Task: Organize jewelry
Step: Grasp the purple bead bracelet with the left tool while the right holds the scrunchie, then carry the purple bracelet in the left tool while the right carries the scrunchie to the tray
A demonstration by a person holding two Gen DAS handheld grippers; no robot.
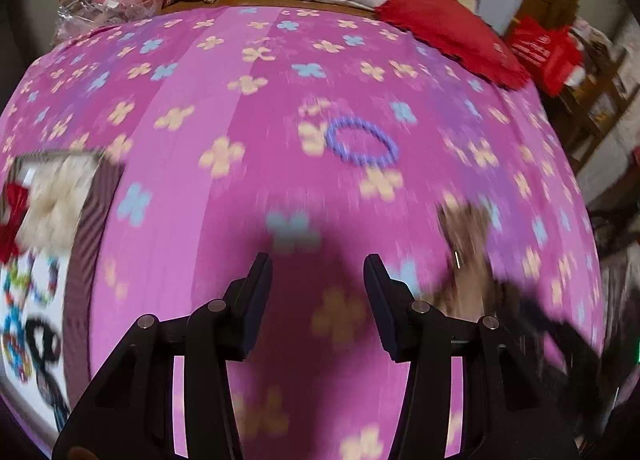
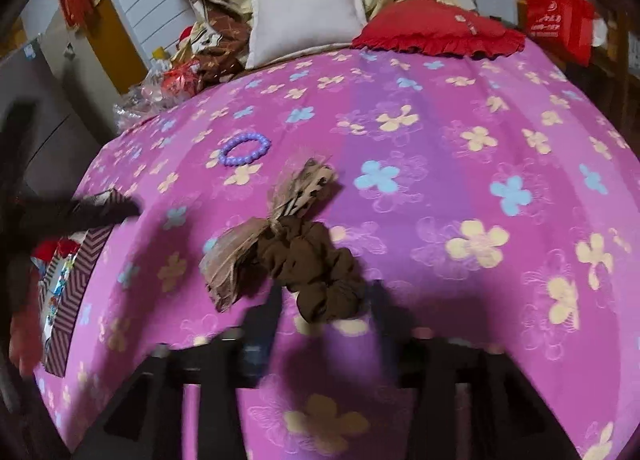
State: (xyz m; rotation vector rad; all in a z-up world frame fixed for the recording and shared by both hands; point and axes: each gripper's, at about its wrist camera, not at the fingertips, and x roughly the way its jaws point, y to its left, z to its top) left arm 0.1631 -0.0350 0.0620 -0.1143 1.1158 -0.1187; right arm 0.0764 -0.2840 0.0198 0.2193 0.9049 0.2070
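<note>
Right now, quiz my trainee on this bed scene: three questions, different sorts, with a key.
1. True or false: the purple bead bracelet lies inside the striped box.
2. Which lies closest ahead of the right gripper? A) brown scrunchie B) red pillow C) white pillow
3. Fill in: the left gripper's jaws are ____.

Key: 1 false, it lies on the pink bedspread; 2 A; 3 open, holding nothing.

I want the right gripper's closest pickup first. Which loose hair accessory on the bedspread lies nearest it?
The brown scrunchie with the gauzy bow, lying just ahead of the right gripper. The purple bead bracelet lies farther up the bedspread.
</note>
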